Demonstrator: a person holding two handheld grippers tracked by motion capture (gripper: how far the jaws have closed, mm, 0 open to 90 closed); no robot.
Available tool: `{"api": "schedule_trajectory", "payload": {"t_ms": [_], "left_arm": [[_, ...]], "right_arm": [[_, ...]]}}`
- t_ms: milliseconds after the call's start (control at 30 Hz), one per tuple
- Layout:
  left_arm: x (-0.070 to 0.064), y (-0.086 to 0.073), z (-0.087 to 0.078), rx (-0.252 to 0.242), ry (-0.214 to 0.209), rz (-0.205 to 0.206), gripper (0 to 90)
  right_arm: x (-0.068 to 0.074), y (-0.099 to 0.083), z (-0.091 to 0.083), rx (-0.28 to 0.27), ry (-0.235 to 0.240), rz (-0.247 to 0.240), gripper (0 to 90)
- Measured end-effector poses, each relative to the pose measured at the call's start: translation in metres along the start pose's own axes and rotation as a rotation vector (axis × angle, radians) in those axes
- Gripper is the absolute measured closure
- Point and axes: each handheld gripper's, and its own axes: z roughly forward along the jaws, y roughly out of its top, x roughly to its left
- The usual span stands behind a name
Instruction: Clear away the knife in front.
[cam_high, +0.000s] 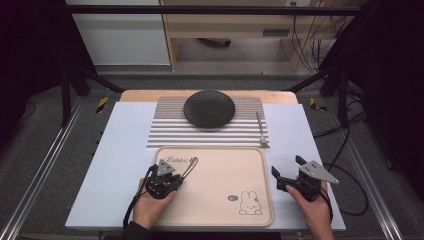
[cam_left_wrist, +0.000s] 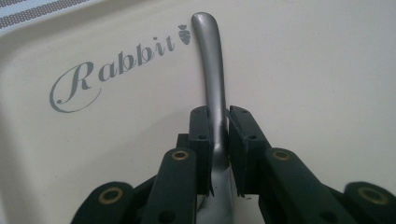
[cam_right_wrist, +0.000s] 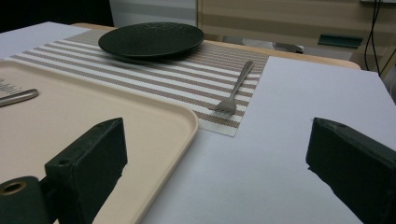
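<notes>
My left gripper is shut on the handle of a silver utensil. The utensil lies low over the beige tray, near its far left corner by the printed word "Rabbit". Its handle end points away from me, and its head is hidden under the jaws. The handle tip also shows in the right gripper view. My right gripper is open over the white sheet, just right of the tray, with nothing between its jaws.
Beyond the tray lies a striped placemat. On it sit a dark round plate and, at its right edge, a fork. A white sheet covers the table.
</notes>
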Motion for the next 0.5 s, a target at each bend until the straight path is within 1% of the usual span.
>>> {"api": "schedule_trajectory", "payload": {"t_ms": [67,333,433,500], "left_arm": [[-0.0006,-0.0002,-0.0003,0.000,0.006,0.006,79.9],[-0.0008,-0.0022,-0.0015,-0.007,0.014,0.006,79.8],[-0.0005,-0.0030,-0.0015,-0.014,0.014,0.009,79.7],[0.0004,-0.0032,-0.0018,-0.029,0.012,0.005,79.7]], "right_arm": [[0.0004,0.0000,0.0001,0.002,0.001,0.001,5.6],[0.0010,-0.0004,0.0007,0.005,0.002,-0.003,5.5],[0.0011,-0.0007,0.0014,0.009,0.003,-0.002,5.5],[0.0009,-0.0008,0.0015,0.010,0.002,-0.002,5.5]]}}
